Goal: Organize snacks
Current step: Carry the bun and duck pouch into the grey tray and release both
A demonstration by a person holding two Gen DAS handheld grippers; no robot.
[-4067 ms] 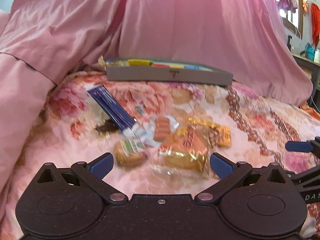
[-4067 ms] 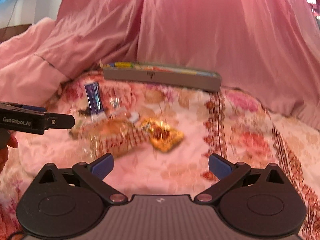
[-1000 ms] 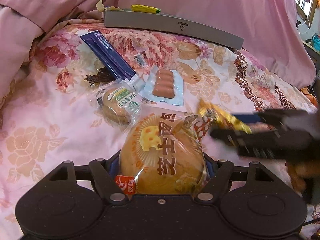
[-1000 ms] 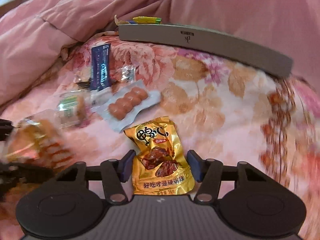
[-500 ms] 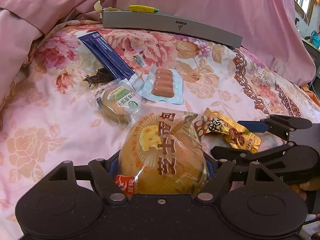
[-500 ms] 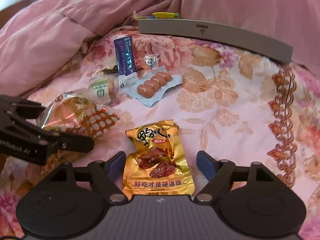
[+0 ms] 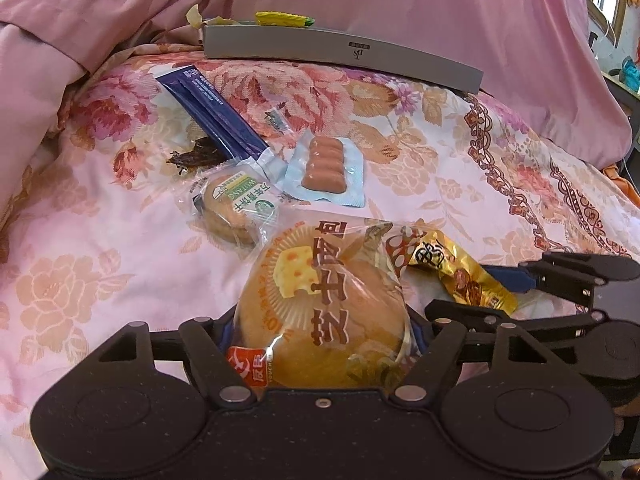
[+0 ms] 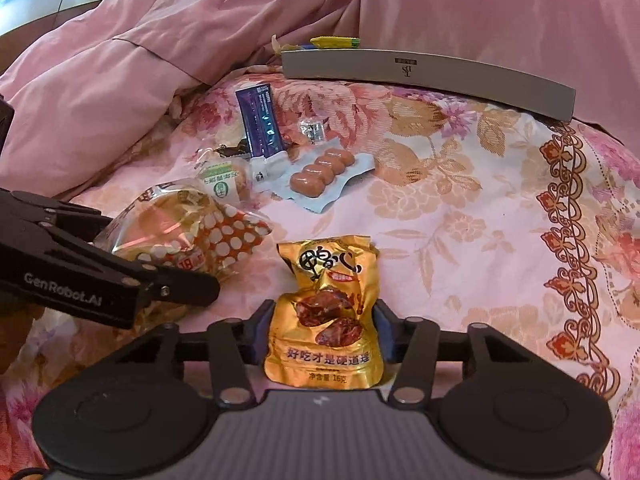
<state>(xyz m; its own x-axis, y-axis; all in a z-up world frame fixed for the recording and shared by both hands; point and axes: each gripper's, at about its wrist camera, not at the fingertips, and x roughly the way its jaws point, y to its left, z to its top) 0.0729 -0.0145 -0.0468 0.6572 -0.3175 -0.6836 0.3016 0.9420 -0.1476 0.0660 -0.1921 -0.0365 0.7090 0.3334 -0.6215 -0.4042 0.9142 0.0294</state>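
Observation:
My left gripper (image 7: 322, 328) is shut on a round cheese bun in a clear wrapper (image 7: 324, 300), held just above the floral bedspread. The bun also shows in the right wrist view (image 8: 176, 228). My right gripper (image 8: 322, 328) is shut on a gold snack pouch (image 8: 326, 312), seen from the left wrist view (image 7: 460, 276) beside the bun. On the bed lie a small wrapped cake (image 7: 236, 208), a sausage pack (image 7: 326, 164), a dark blue packet (image 7: 212, 116) and a tiny clear sachet (image 7: 276, 118). A grey tray (image 7: 340, 54) stands at the back with snacks in it.
Pink quilt folds (image 7: 60, 32) rise at the left and behind the tray. A dark dried snack (image 7: 196, 158) lies under the blue packet. The bedspread (image 8: 480, 220) is bare to the right of the snacks. A yellow packet (image 7: 284, 19) pokes above the tray rim.
The right gripper's jaws have closed onto the gold pouch, which they only flanked half a second ago. The left gripper still holds the cheese bun, little moved.

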